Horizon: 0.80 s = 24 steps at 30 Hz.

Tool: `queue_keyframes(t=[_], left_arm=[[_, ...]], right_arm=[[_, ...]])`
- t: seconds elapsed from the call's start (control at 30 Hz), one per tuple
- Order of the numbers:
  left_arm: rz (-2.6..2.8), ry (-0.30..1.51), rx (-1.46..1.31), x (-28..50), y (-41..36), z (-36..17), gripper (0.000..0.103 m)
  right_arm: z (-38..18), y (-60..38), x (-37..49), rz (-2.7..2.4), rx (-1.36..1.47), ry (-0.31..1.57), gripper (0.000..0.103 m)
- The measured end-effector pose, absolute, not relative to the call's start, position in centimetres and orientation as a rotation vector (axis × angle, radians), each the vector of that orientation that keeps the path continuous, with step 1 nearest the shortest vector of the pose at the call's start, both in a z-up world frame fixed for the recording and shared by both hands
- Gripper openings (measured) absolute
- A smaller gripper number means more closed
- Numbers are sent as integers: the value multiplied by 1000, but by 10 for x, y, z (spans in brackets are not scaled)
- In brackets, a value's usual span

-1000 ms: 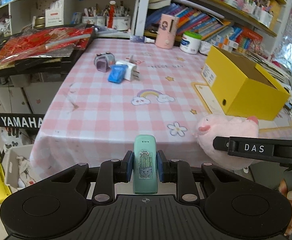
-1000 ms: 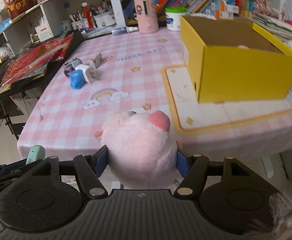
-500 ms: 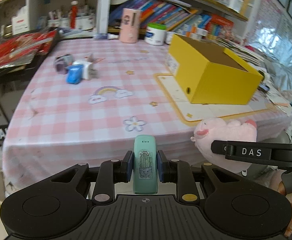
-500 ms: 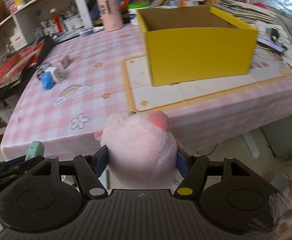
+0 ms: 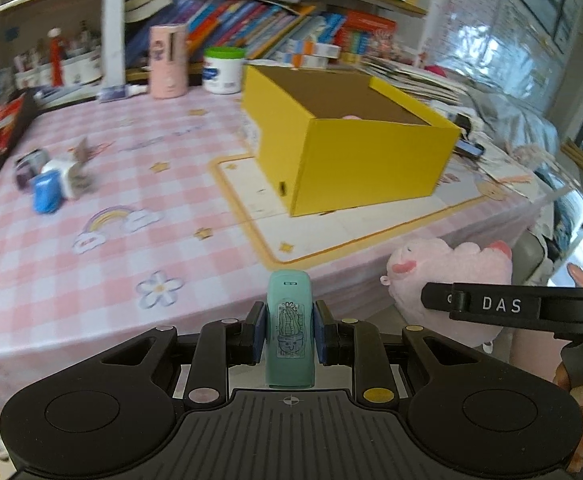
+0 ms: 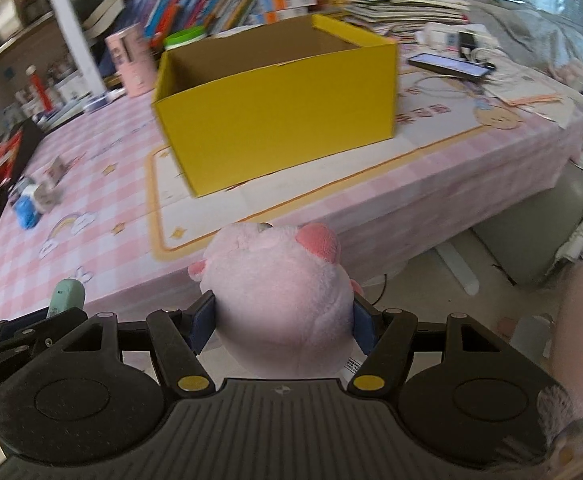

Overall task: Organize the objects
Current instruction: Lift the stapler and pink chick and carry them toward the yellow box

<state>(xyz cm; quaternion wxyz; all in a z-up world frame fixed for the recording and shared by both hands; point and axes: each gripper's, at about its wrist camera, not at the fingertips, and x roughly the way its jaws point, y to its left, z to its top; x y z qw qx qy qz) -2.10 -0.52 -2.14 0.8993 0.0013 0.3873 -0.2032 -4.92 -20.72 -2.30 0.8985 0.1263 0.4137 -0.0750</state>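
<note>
Left wrist view: left gripper [image 5: 289, 338] clamped mint stamper [image 5: 289, 332], right gripper [image 6: 283, 322] squeezed pink plush [image 6: 279, 292], both short of yellow box [image 5: 355, 160], presumably for drop-off.

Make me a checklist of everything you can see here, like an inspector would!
Surface: pink checked tablecloth with a yellow-edged mat on it.
Job's things: open yellow box on the mat; mint stamp and pink plush toy, each held.
Clutter: small blue, white and purple items at the table's left; pink cup; white jar.
Grippers: left gripper shut on the stamp; right gripper shut on the plush.
Cables: white cable near a phone.
Surroundings: bookshelves, paper stacks.
</note>
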Motion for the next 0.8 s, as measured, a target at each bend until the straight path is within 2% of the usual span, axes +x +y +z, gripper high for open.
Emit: queue_keyframes(t=[0.43,0.8], left_arm=[[-444,776,13,7,-34,-12,23],[-482,677,10,31,-62,11,23]], right_arm=[[-19,-239,-23,-180,282,849,65],[-3,-258,5,-155,244,818,65]])
